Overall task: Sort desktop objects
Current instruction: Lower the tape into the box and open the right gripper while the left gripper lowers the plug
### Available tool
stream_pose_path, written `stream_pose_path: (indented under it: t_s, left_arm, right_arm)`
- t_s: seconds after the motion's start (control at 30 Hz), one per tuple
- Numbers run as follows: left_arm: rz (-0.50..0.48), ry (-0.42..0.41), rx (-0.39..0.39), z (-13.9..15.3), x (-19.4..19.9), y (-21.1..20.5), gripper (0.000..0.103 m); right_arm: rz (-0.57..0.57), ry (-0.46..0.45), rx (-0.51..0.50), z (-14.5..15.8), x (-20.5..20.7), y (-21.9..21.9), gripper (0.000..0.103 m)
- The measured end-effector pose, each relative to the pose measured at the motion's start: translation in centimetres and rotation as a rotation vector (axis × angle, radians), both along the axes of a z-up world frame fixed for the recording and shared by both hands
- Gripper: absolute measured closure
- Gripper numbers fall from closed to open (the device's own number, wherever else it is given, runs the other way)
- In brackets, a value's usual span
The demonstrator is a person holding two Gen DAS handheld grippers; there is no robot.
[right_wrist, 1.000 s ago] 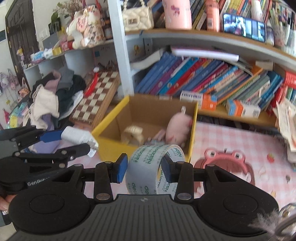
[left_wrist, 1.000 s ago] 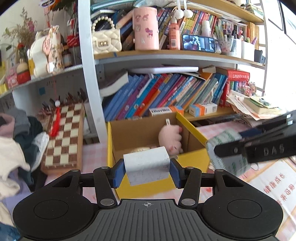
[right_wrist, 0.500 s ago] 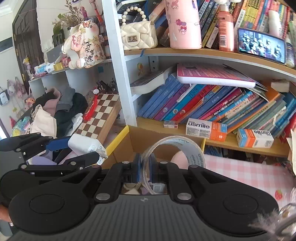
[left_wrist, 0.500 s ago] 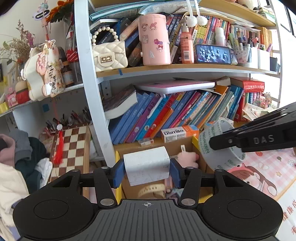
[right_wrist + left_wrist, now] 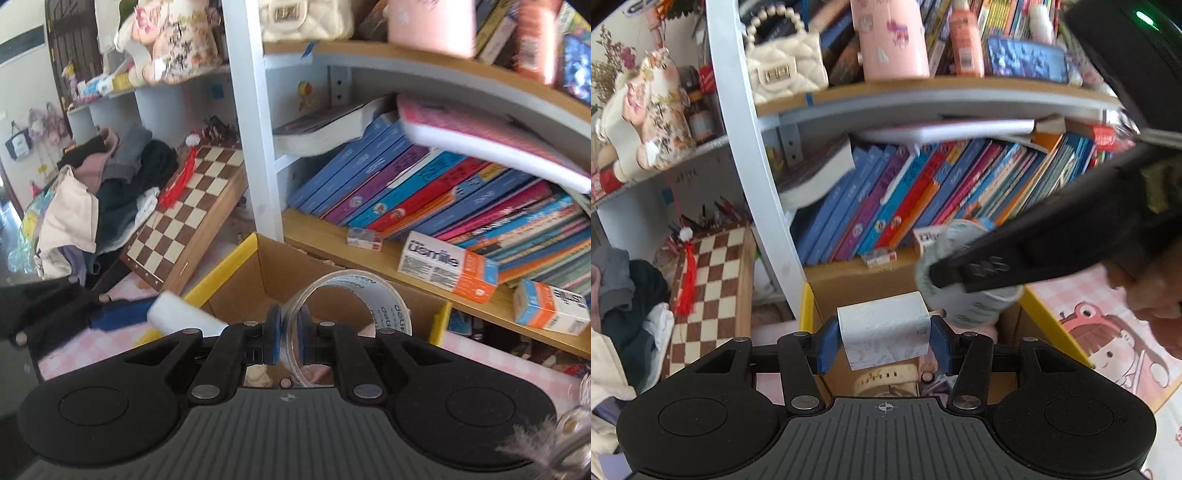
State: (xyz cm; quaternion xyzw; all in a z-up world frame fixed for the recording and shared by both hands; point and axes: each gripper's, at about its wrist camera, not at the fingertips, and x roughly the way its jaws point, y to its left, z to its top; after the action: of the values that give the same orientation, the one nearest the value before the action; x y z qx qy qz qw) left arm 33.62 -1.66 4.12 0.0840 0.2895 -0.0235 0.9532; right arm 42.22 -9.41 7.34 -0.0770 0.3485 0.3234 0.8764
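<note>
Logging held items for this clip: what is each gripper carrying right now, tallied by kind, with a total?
White charger block, in the left gripper: 1
Roll of clear tape, in the right gripper: 1
Total: 2, both above the open cardboard box.

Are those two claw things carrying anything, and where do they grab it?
Yes. The left gripper clamps a white charger block across its two side faces. The right gripper pinches the wall of a clear tape roll at its near rim.
</note>
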Motion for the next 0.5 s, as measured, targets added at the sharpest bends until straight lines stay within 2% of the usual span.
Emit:
stream_pose_path:
  t_s: [0.23, 0.5]
  left_arm:
    - [0.010, 0.069, 0.016, -2.2, 1.5, -0.2, 0.053]
    - [0.015, 0.105, 0.017, -3.4, 2.1, -0.3, 0.053]
  right_arm:
    - [0.060, 0.062, -0.039, -2.9, 3.0, 3.2, 0.094]
    - [0.084, 0.151, -0.107, -6.7, 5.5, 5.1, 0.094]
